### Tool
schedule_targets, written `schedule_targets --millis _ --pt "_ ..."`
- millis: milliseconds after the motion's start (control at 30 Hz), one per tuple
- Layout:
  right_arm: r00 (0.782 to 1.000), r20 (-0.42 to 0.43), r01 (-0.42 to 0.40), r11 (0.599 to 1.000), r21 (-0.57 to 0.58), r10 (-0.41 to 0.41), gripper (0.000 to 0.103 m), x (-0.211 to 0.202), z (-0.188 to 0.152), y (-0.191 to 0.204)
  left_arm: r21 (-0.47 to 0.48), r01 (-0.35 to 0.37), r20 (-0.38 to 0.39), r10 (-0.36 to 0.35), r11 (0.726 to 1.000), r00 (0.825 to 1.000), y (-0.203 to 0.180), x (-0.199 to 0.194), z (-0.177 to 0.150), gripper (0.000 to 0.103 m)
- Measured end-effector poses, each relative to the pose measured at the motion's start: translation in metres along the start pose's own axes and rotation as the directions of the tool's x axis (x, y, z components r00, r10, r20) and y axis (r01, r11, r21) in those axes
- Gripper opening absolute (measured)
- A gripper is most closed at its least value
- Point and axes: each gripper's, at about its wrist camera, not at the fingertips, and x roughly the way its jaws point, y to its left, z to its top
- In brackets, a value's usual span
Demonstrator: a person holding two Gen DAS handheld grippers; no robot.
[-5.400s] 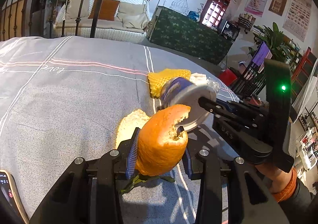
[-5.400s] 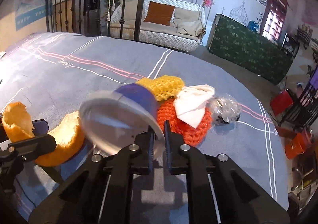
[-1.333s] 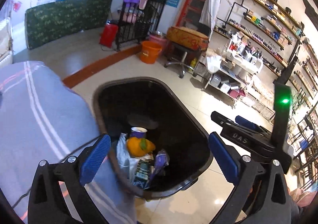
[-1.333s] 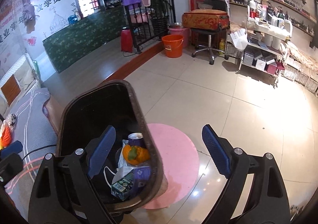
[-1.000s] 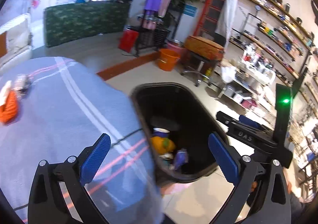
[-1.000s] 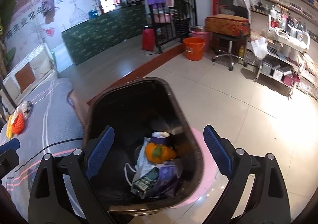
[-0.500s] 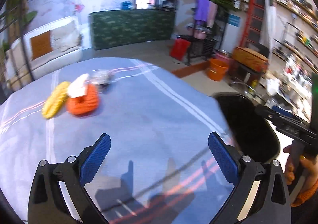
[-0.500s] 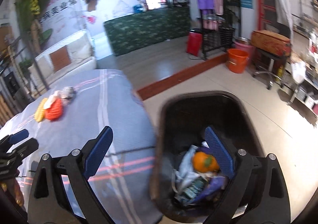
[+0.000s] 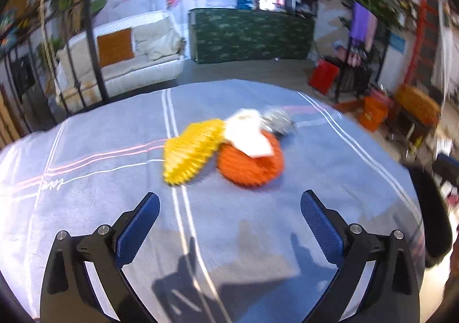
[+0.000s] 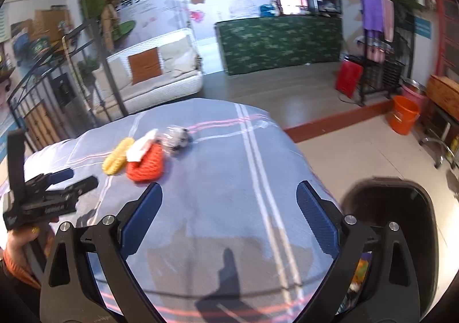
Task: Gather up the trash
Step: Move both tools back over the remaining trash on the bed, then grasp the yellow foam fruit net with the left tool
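Trash lies in a small heap on the grey-blue table cloth (image 9: 235,237): a yellow foam net (image 9: 192,151), an orange foam net (image 9: 252,165), a white tissue (image 9: 246,133) on top of it, and a crumpled clear wrapper (image 9: 279,121) behind. My left gripper (image 9: 229,219) is open and empty, just short of the heap. My right gripper (image 10: 229,208) is open and empty over the table's right part; the heap (image 10: 146,162) lies far left of it. The black trash bin (image 10: 413,208) stands beside the table at lower right, with trash inside.
The left gripper (image 10: 71,179) shows at the left of the right wrist view. The bin's rim (image 9: 430,208) shows at the right edge of the left wrist view. Beyond the table are a white sofa (image 10: 160,79), a green counter (image 10: 281,42) and an orange bucket (image 10: 404,116).
Both grippers have swung from the bin back to the table. The orange peel and the cup, held earlier, now lie in the bin. The left gripper has come closer to the heap.
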Motion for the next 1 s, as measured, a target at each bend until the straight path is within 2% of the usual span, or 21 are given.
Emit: schedule_targets --millis 100,200,300,400,500,567,633,767,833,900,1000 --pt "1.000 -0.006 -0.024 0.999 -0.021 0.024 0.093 0.009 0.004 0.017 -0.013 -0.027 0.004 0.027 1.000 1.000 0.019 0.016 0.004 0.097" --pt "0.999 -0.019 -0.040 0.999 -0.026 0.039 0.093 0.018 0.005 0.027 -0.007 -0.076 -0.025 0.076 0.997 0.997 0.027 0.036 0.008 0.095" --pt "0.999 -0.042 -0.036 0.999 -0.033 0.035 0.093 0.025 0.004 0.030 0.037 -0.120 -0.068 0.123 0.992 0.990 0.027 0.057 0.010 0.084" --pt "0.997 -0.062 -0.040 0.998 -0.040 0.038 0.093 0.036 0.010 0.036 0.058 -0.150 -0.132 0.157 0.987 0.979 0.028 0.077 0.013 0.081" --pt "0.996 -0.067 -0.058 0.997 -0.048 0.055 0.093 0.043 0.018 0.041 0.026 -0.154 -0.167 0.156 0.988 0.973 0.037 0.092 0.017 0.066" --pt "0.994 -0.075 -0.077 0.995 -0.058 0.073 0.093 0.053 0.024 0.049 -0.045 -0.095 -0.159 0.087 0.994 0.983 0.047 0.088 0.020 0.049" --pt "0.992 -0.087 -0.098 0.993 -0.066 0.092 0.093 0.063 0.026 0.057 -0.078 -0.067 -0.142 0.055 0.995 0.988 0.052 0.081 0.022 0.028" --pt "0.986 -0.100 -0.142 0.985 -0.098 0.133 0.093 0.084 0.033 0.082 -0.087 -0.079 -0.055 0.075 0.993 0.996 0.054 0.061 0.018 0.023" --pt "0.984 -0.105 -0.155 0.979 -0.133 0.142 0.093 0.097 0.037 0.102 -0.118 -0.059 -0.033 0.056 0.991 0.998 0.059 0.055 0.013 0.021" --pt "0.984 -0.116 -0.153 0.975 -0.160 0.135 0.093 0.110 0.040 0.118 -0.146 -0.043 -0.017 0.041 0.988 0.999 0.064 0.051 0.012 0.021" --pt "0.984 -0.137 -0.141 0.969 -0.202 0.114 0.091 0.133 0.042 0.137 -0.177 -0.062 0.021 0.067 0.982 0.998 0.072 0.044 0.012 0.021"
